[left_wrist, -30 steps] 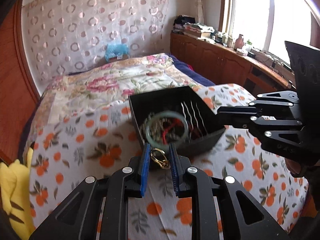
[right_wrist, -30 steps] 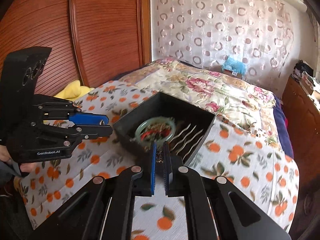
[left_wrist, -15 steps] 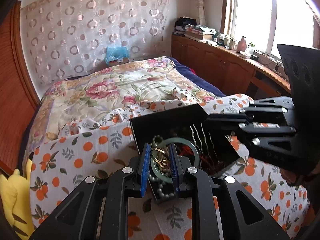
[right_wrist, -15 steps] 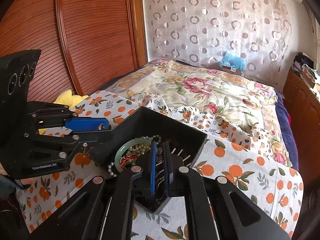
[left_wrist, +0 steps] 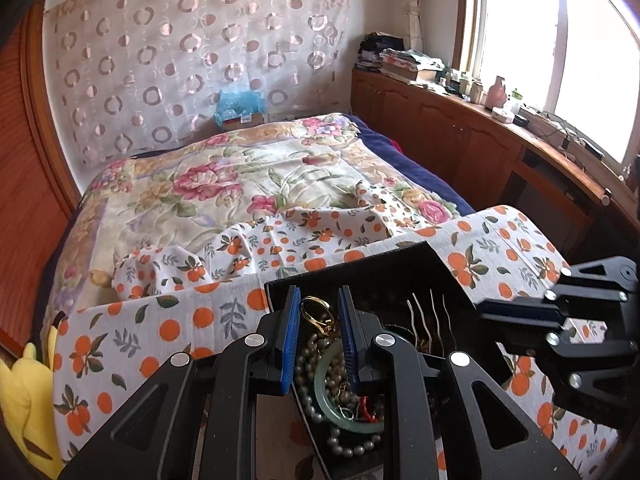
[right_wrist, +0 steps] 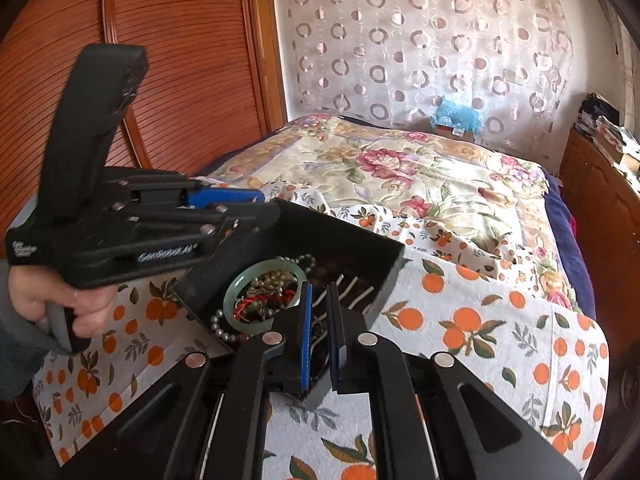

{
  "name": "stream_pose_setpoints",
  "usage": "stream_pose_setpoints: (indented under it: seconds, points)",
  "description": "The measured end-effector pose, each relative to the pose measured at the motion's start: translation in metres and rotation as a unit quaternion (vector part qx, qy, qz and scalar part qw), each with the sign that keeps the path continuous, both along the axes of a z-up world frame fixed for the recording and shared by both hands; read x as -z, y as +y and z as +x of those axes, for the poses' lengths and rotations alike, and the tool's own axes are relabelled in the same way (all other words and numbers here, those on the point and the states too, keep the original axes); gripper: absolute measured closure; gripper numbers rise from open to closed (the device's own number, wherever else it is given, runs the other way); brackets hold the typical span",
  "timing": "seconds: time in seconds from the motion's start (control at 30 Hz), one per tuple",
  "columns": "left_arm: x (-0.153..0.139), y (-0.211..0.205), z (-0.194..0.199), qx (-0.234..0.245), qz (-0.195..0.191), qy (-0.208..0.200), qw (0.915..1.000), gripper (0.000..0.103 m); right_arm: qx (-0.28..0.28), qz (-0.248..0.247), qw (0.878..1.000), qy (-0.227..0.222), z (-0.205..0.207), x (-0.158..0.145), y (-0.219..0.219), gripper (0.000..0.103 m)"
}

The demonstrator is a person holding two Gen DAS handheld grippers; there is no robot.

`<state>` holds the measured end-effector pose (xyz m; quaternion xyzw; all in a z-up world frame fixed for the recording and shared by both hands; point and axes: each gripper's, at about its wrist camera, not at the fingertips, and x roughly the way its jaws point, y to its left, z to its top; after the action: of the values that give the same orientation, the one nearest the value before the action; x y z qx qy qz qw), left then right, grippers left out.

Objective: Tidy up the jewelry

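A black jewelry box [left_wrist: 400, 264] sits on the orange-print cloth, holding a green jade bangle [left_wrist: 340, 416], a pearl necklace [left_wrist: 308, 376] and several wavy hairpins [left_wrist: 432, 316]. My left gripper [left_wrist: 318, 312] hangs over the box's left part, shut on a gold ring [left_wrist: 316, 316] held between its blue pads. My right gripper [right_wrist: 320, 308] is shut at the box's [right_wrist: 352, 232] near wall, whose thin edge runs between the pads. From the left wrist view the right gripper [left_wrist: 488, 312] meets the box's right rim. The bangle [right_wrist: 240, 292] lies just left of the right pads.
The orange-print cloth [left_wrist: 160, 320] covers the near end of a bed with a floral quilt [left_wrist: 240, 176]. A yellow soft toy [left_wrist: 20, 400] lies at the left edge. Wooden cabinets [left_wrist: 460, 128] run under the window, and a wooden wardrobe [right_wrist: 180, 60] stands on the other side. A hand [right_wrist: 60, 300] holds the left gripper's handle.
My left gripper has carried the ring forward from short of the box to over its contents. The box now sits closer and lower in both views.
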<state>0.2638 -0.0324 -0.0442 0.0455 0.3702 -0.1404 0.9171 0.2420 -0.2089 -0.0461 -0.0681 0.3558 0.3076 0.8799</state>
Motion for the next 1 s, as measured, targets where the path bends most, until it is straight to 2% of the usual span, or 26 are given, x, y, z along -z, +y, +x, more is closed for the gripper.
stream_pose_setpoints:
  seconds: [0.33, 0.43, 0.5, 0.53, 0.57, 0.67, 0.8, 0.87, 0.93, 1.0]
  points:
    - [-0.002, 0.001, -0.012, -0.015, 0.001, 0.0, 0.9999, 0.083, 0.021, 0.007, 1.0, -0.006, -0.024, 0.002, -0.014, 0.095]
    - [-0.005, 0.002, -0.024, -0.02, 0.003, -0.008, 0.9998, 0.066, 0.029, 0.008, 0.999, -0.01, -0.033, 0.002, -0.018, 0.095]
    - [-0.007, 0.002, -0.033, -0.023, 0.004, -0.013, 0.9996, 0.058, 0.039, 0.006, 0.999, -0.012, -0.038, 0.001, -0.02, 0.095]
    - [-0.007, 0.003, -0.039, -0.027, 0.004, -0.016, 0.9995, 0.049, 0.044, 0.006, 0.999, -0.013, -0.04, 0.001, -0.021, 0.093]
    - [-0.008, 0.004, -0.042, -0.03, 0.003, -0.018, 0.9994, 0.045, 0.05, 0.007, 0.999, -0.015, -0.043, 0.001, -0.023, 0.087]
    - [-0.008, 0.007, -0.057, -0.038, -0.002, -0.021, 0.9991, 0.042, 0.063, 0.013, 0.998, -0.019, -0.05, 0.001, -0.028, 0.068]
    - [-0.011, 0.011, -0.078, -0.047, -0.001, -0.03, 0.9984, 0.029, 0.078, 0.024, 0.996, -0.027, -0.064, 0.0, -0.036, 0.055]
    - [-0.013, 0.013, -0.089, -0.051, -0.004, -0.037, 0.998, 0.019, 0.087, 0.029, 0.995, -0.032, -0.071, -0.001, -0.039, 0.044]
    - [-0.013, 0.014, -0.099, -0.057, -0.002, -0.042, 0.9975, 0.012, 0.095, 0.03, 0.994, -0.037, -0.077, 0.0, -0.04, 0.037]
    - [-0.013, 0.016, -0.11, -0.063, -0.003, -0.046, 0.997, 0.008, 0.108, 0.029, 0.993, -0.044, -0.085, 0.0, -0.041, 0.029]
